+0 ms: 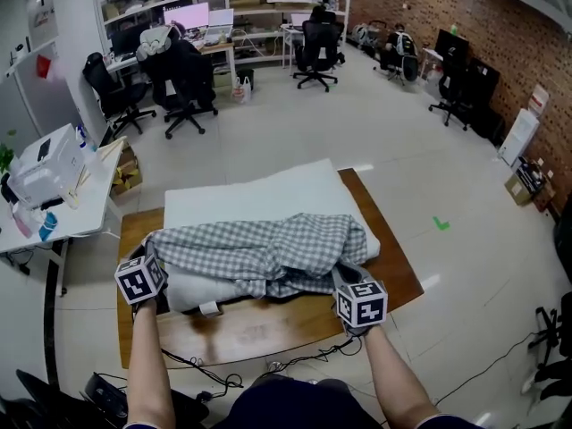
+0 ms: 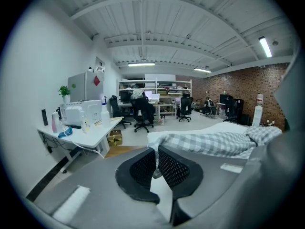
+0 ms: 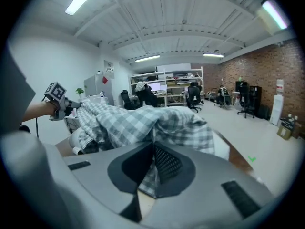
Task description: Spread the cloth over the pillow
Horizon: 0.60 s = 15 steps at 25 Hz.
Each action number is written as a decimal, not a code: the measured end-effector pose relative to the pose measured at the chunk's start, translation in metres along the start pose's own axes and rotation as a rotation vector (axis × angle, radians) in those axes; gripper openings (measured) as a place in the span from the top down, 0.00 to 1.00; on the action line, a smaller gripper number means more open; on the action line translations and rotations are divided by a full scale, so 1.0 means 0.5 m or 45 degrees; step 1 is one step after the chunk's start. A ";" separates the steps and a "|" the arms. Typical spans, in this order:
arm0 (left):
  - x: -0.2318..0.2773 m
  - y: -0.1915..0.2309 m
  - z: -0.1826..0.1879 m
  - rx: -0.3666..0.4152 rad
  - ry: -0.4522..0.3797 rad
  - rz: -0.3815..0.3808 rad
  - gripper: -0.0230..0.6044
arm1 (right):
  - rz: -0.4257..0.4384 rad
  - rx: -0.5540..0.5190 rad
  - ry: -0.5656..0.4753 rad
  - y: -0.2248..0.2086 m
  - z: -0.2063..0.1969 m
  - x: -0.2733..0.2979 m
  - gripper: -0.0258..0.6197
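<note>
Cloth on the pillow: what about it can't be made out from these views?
- Head view: the near part of the pillow, under the bunched cloth.
- Left gripper view: which cloth edge the left claw pinches; only a sliver shows.
- Right gripper view: the cloth's far side beyond the right claw, behind its own heap.

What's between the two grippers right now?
Head view: the bunched checked cloth, draped on the white pillow, spans the gap. The left gripper and right gripper have jaws shut on it.

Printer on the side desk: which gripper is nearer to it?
Left. The left gripper holds the cloth at the table end beside the printer; the right gripper holds it at the opposite end.
</note>
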<state>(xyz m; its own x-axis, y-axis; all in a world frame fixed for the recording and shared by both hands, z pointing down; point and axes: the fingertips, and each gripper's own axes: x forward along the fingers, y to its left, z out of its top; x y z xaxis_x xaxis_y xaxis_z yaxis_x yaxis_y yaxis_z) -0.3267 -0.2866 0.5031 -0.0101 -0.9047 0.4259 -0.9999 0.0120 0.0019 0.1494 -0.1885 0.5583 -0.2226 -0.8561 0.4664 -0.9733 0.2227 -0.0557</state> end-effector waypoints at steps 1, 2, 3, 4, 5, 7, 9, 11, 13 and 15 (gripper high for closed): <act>0.000 0.003 0.004 0.000 -0.005 0.003 0.95 | -0.035 0.011 -0.021 -0.025 0.011 -0.013 0.92; 0.000 0.005 0.008 -0.001 -0.011 0.004 0.95 | -0.068 0.020 -0.040 -0.049 0.022 -0.026 0.92; -0.001 0.004 0.013 -0.002 -0.019 0.004 0.95 | -0.098 0.024 -0.059 -0.072 0.033 -0.039 0.92; -0.001 0.002 0.018 -0.003 -0.027 0.002 0.95 | -0.126 0.022 -0.076 -0.094 0.045 -0.053 0.92; -0.002 -0.001 0.024 -0.003 -0.036 -0.001 0.95 | -0.153 0.015 -0.092 -0.114 0.057 -0.065 0.92; -0.007 -0.005 0.041 -0.004 -0.056 -0.007 0.95 | -0.192 -0.008 -0.125 -0.145 0.084 -0.085 0.92; -0.016 -0.005 0.059 -0.007 -0.078 -0.010 0.95 | -0.218 -0.034 -0.155 -0.169 0.114 -0.099 0.92; -0.030 -0.007 0.077 -0.012 -0.104 -0.016 0.95 | -0.239 -0.056 -0.186 -0.192 0.146 -0.114 0.92; -0.049 -0.009 0.097 -0.016 -0.135 -0.026 0.95 | -0.248 -0.079 -0.218 -0.211 0.178 -0.129 0.92; -0.074 -0.015 0.119 -0.012 -0.169 -0.039 0.95 | -0.244 -0.105 -0.248 -0.224 0.210 -0.142 0.92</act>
<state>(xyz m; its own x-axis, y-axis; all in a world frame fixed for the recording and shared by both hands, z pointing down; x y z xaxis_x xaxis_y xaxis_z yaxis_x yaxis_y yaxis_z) -0.3193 -0.2788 0.4335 0.0193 -0.9531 0.3022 -0.9997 -0.0133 0.0216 0.2684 -0.2016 0.4388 -0.0494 -0.9580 0.2825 -0.9926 0.0786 0.0928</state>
